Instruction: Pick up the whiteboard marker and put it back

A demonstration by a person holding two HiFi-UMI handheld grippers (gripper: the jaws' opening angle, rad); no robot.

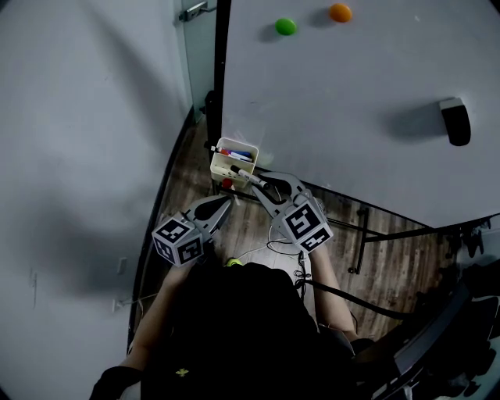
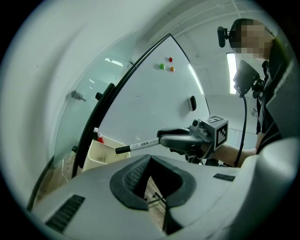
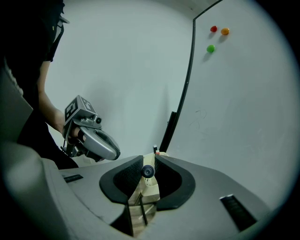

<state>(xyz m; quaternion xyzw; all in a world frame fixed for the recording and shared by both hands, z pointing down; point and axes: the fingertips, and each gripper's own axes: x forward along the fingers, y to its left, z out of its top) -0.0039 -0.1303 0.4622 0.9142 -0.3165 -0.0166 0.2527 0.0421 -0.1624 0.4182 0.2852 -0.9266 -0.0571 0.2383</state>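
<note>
My right gripper (image 1: 264,185) is shut on a whiteboard marker (image 1: 247,176) with a white barrel and a black cap. The marker points out from the jaws toward a cream holder box (image 1: 221,162) hung at the whiteboard's lower left corner. In the left gripper view the marker (image 2: 139,145) hangs level, just above and to the right of the box (image 2: 101,155). Its round butt end (image 3: 148,171) shows between the pads in the right gripper view. My left gripper (image 1: 226,205) is beside it to the left, shut, with nothing in it.
The box holds other markers, one with a red cap (image 2: 99,138). On the whiteboard (image 1: 351,94) are a green magnet (image 1: 286,26), an orange magnet (image 1: 340,12) and a black eraser (image 1: 455,122). A glass panel (image 2: 89,108) stands left of the board. Cables lie on the wooden floor (image 1: 258,234).
</note>
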